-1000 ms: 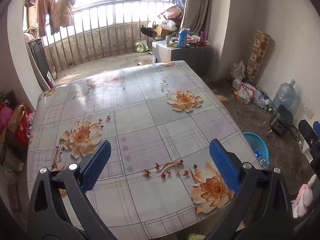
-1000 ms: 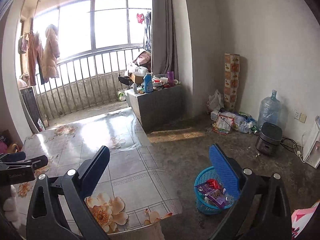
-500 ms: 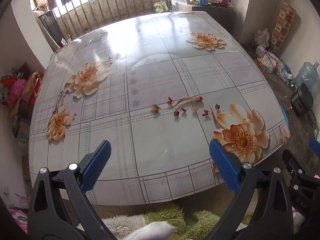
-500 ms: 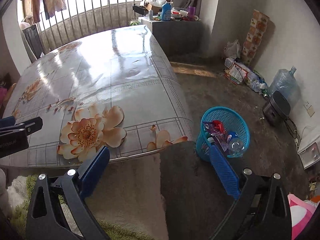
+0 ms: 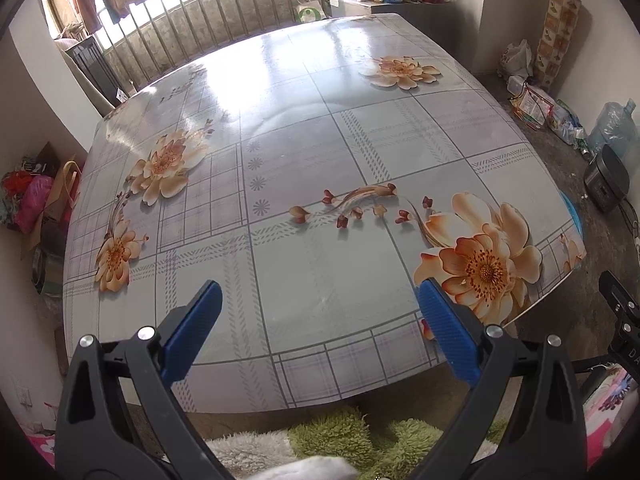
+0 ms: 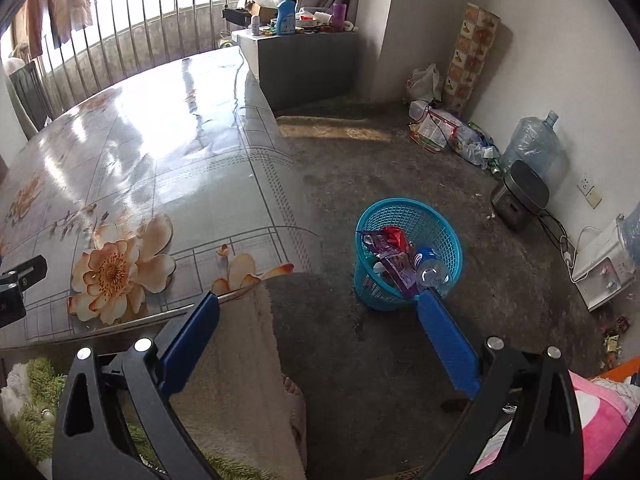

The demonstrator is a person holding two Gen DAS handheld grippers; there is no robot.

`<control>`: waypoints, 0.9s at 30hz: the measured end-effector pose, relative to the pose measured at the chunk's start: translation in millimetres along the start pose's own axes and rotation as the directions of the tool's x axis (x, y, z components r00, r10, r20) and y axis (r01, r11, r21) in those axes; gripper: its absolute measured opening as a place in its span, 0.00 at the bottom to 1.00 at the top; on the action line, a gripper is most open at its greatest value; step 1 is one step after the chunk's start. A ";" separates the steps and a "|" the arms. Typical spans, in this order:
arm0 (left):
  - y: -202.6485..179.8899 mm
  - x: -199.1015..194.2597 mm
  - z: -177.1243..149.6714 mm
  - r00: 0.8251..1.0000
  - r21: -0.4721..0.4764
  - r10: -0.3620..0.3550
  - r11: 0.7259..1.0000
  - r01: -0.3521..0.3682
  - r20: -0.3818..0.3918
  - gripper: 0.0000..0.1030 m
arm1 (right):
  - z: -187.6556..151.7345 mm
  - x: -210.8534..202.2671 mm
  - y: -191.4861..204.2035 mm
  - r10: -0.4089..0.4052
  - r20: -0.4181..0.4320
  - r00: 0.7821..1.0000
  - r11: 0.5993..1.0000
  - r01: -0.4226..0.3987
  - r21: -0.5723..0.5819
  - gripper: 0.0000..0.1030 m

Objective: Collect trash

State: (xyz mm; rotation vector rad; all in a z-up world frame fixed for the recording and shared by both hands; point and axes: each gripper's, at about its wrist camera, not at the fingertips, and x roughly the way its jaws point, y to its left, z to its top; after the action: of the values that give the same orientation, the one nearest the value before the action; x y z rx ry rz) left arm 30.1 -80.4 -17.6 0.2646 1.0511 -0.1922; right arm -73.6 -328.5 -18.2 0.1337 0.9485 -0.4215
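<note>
The left gripper (image 5: pixel 318 326) hangs above the near edge of the worktop (image 5: pixel 304 128), its fingers (image 5: pixel 192 328) spread wide with nothing between them. The right gripper (image 6: pixel 318 330) is held off the right corner of the worktop, over the floor (image 6: pixel 400 152), also wide open and empty.

The trash is in the basket (image 6: pixel 408 254), which stands on the floor just beside the near right corner of the worktop. Inside it I can see some wrappers (image 6: pixel 394 264) and a bottle (image 6: pixel 430 270). No loose trash shows on the flowered cloth of the worktop in either view.

My judgement is that the collecting from the worktop is finished or nearly so, and that both grippers are free for a new piece. More rubbish lies on the floor by the far wall: a heap of packets (image 6: pixel 448 132), near a water jug (image 6: pixel 532 148) and a cooker (image 6: pixel 520 196). If this heap belongs to the task, the next move calls for the person to walk there, lower one gripper over a single piece and close on it. Thin, flat packets may slip from the fingers.
</note>
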 end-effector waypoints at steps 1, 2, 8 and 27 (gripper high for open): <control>-0.4 -0.3 0.0 1.000 0.000 -0.003 1.000 0.003 0.000 0.92 | 0.1 -0.2 -0.3 -0.001 0.002 1.000 1.000 0.001 -0.001 0.94; -0.7 -0.6 0.1 1.000 -0.001 -0.003 1.000 0.003 0.001 0.92 | -0.2 -1.1 0.1 -0.003 0.004 1.000 1.000 0.003 -0.001 0.94; -1.5 -2.6 0.8 1.000 0.003 -0.011 1.000 0.011 0.012 0.92 | -2.0 -2.3 0.1 -0.001 0.012 1.000 1.000 0.001 -0.005 0.94; -2.3 -8.4 2.1 0.999 0.007 -0.028 1.000 0.028 0.022 0.92 | -2.0 -12.9 5.6 0.006 0.024 1.000 1.000 -0.006 -0.012 0.94</control>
State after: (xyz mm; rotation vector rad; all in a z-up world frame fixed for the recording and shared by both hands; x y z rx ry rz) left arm 27.1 -83.0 -9.6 0.2530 1.0330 -0.2235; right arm -79.4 -319.1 -9.3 0.1205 0.9263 -0.4114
